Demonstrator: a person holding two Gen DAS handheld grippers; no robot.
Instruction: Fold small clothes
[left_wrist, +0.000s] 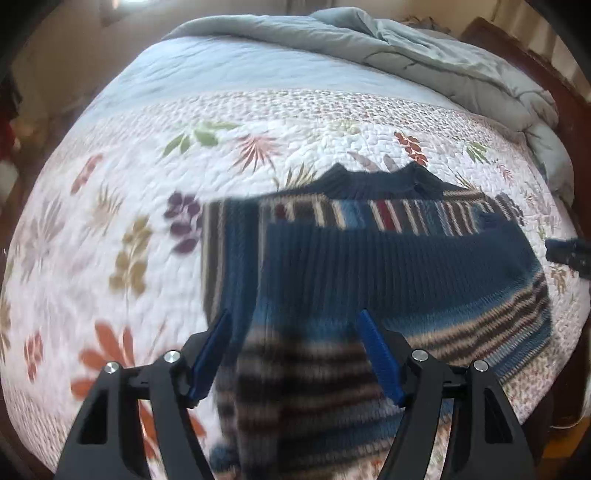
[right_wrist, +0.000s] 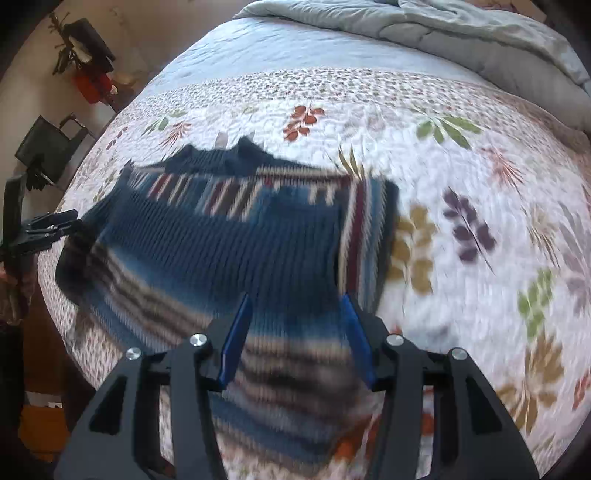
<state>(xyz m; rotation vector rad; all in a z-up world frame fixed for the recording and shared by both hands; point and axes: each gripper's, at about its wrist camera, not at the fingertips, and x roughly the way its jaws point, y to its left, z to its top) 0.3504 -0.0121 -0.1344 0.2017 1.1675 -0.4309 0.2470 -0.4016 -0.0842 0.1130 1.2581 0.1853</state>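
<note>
Left wrist view: blue ribbed knit sweater with brown, cream and red stripes, lying on the bed's white floral quilt, spread across centre and right of frame, collar toward the top. A striped part hangs blurred at bottom centre, between the blue pads of the left tongs. The tongs stand apart; pads press on nothing. Crumpled grey duvet at upper right. The right tongs show as a dark shape at the right edge.

Right wrist view: the same sweater fills centre left on the quilt. Right tongs at bottom centre, jaws apart, knit below them, unclamped. Duvet along the top. Left tongs at the left edge.
</note>
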